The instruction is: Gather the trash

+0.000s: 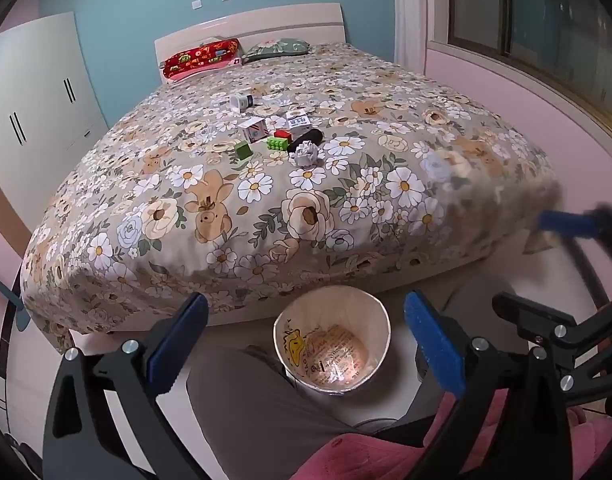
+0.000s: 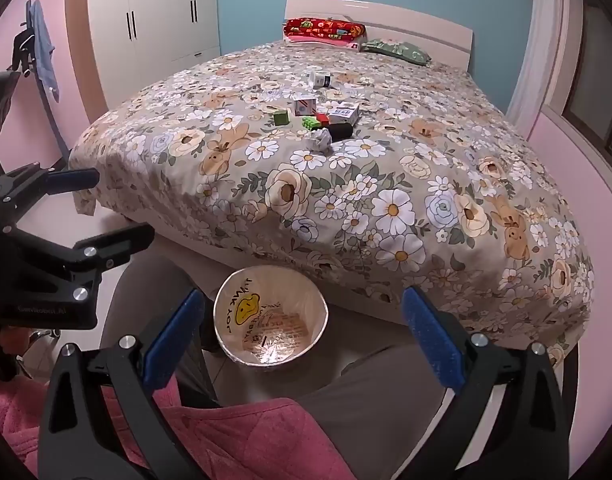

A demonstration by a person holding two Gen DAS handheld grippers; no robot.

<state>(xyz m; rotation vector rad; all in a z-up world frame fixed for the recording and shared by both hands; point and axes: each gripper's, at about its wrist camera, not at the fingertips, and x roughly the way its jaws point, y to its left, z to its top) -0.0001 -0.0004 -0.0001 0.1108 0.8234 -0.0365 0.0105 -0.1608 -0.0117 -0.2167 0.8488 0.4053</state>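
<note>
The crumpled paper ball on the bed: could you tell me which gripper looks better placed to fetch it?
Neither clearly. The left gripper and right gripper both hang open and empty over the bin, far from the paper ball. It lies near the middle in both views, so either could go.

Bedspread (image 2: pixel 386 208) showing tan ground with white, cream and pale-blue flowers. Bin liner (image 2: pixel 241 300) showing white with yellow smiley and orange print. Gripper pads (image 1: pixel 177 344) showing blue on black. Cube (image 1: pixel 242 149) showing green; crumpled paper (image 1: pixel 306 154) grey-white.
</note>
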